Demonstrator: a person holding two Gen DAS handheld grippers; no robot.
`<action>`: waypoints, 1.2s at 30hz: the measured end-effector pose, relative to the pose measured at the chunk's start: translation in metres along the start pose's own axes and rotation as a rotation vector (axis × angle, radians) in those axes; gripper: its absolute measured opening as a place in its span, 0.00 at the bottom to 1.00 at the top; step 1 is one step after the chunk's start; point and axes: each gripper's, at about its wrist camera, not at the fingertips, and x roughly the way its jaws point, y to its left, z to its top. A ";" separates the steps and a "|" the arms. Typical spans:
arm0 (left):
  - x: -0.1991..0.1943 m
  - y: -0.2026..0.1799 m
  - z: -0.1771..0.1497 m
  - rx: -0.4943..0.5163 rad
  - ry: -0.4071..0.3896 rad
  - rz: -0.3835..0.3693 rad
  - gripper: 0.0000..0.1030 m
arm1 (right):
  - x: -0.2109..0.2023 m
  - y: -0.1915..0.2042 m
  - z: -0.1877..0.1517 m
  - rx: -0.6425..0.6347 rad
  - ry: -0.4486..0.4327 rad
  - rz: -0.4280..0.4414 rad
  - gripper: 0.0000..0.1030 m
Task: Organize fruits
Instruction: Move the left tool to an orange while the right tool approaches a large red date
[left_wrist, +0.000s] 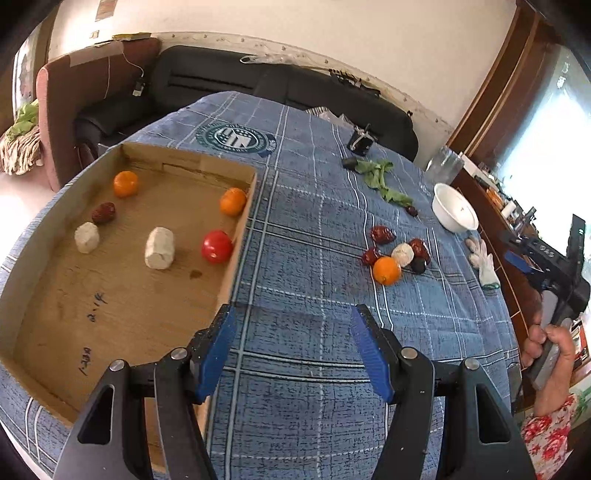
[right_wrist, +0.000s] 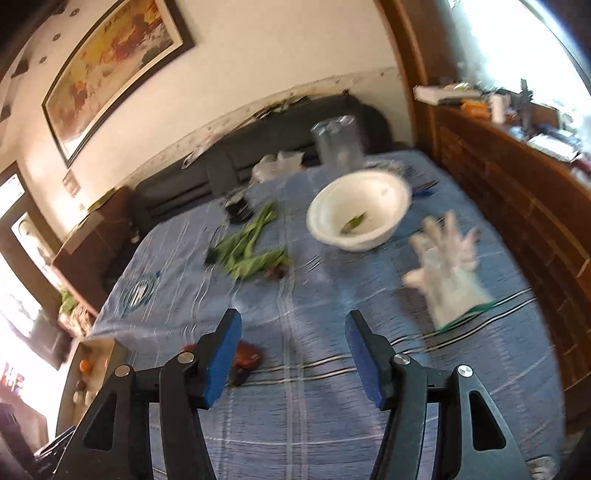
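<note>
2 grippers, left and right | jaws apart, empty (over cloth) | box: 6 pieces

My left wrist camera looks down over the blue checked tablecloth, with the cardboard tray close on its left. My right one faces the white bowl beyond the tray. Both share the bowl, the white glove and the leaves.

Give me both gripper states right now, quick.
Left gripper: open, nothing between the pads, over the blue checked cloth.
Right gripper: open, nothing held; view is blurred.
</note>
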 end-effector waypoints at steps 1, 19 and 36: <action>0.003 -0.003 -0.001 0.008 0.007 0.002 0.61 | 0.010 0.004 -0.007 -0.004 0.024 0.017 0.61; 0.053 -0.046 -0.002 0.125 0.071 -0.005 0.61 | 0.109 0.034 -0.038 0.015 0.168 0.116 0.61; 0.123 -0.115 0.019 0.265 0.074 -0.046 0.60 | 0.109 0.037 -0.043 -0.066 0.142 0.098 0.39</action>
